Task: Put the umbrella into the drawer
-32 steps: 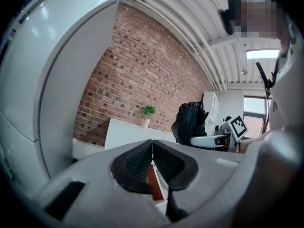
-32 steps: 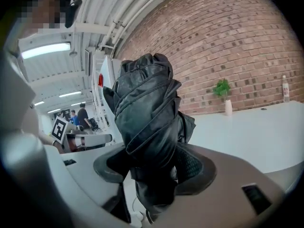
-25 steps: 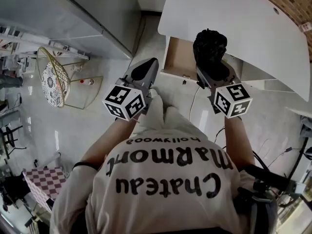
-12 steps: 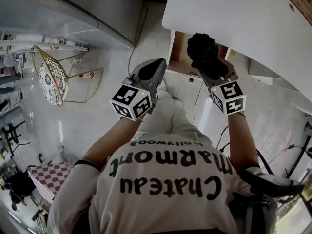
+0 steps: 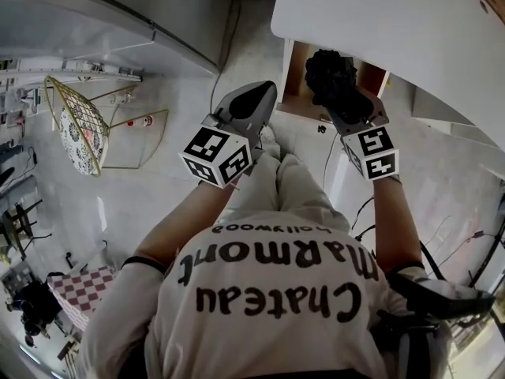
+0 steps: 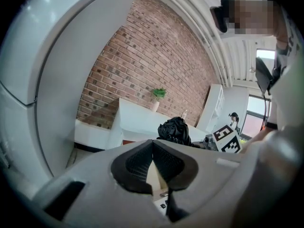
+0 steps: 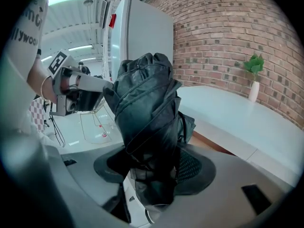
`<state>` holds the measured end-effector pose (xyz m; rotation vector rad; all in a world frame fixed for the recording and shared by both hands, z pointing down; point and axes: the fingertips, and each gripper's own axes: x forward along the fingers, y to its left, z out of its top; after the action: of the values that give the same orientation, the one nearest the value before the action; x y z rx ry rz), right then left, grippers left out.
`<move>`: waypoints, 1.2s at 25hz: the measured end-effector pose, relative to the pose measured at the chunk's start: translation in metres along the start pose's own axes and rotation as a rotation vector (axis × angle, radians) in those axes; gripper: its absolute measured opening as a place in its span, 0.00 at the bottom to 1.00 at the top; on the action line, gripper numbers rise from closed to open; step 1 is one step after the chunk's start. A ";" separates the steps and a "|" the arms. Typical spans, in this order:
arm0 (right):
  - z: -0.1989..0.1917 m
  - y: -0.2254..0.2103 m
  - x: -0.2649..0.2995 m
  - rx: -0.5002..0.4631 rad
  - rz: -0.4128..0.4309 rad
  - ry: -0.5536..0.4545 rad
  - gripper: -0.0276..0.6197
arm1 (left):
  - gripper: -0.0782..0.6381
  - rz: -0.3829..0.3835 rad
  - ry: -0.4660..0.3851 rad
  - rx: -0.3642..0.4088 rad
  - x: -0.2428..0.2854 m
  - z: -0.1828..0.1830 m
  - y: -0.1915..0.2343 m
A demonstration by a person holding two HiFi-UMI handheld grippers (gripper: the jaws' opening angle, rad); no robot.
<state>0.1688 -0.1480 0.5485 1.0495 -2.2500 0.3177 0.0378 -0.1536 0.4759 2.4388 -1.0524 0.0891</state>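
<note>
A black folded umbrella (image 5: 332, 75) sticks up from my right gripper (image 5: 347, 105), which is shut on its lower end. In the head view the umbrella hangs over the open wooden drawer (image 5: 297, 79) under the white table (image 5: 394, 30). The right gripper view shows the umbrella (image 7: 145, 113) filling the space between the jaws of that gripper (image 7: 153, 171), with the drawer's brown inside (image 7: 209, 144) just behind. My left gripper (image 5: 251, 103) is shut and holds nothing, to the left of the drawer. In the left gripper view, beyond that shut gripper (image 6: 152, 161), I see the umbrella (image 6: 175, 128).
A gold wire chair (image 5: 79, 125) and a small bottle (image 5: 140, 121) stand on the floor at the left. A large white appliance (image 5: 118, 14) is at the upper left. Cables (image 5: 327, 160) lie on the floor below the drawer. A potted plant (image 7: 253, 75) stands on the table.
Both grippers have moved forward towards the table. The umbrella, still held, now sits over the open drawer rather than in front of it.
</note>
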 end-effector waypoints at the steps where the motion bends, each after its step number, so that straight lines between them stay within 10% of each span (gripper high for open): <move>1: -0.003 0.001 0.004 -0.003 -0.001 0.003 0.43 | 0.13 -0.002 -0.007 0.001 0.000 -0.001 0.002; 30: -0.060 -0.028 0.059 -0.055 -0.051 0.151 0.43 | 0.13 -0.001 -0.009 0.001 0.019 -0.042 0.014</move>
<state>0.1879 -0.1742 0.6307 1.0174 -2.0832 0.3016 0.0463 -0.1558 0.5229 2.4425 -1.0555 0.0779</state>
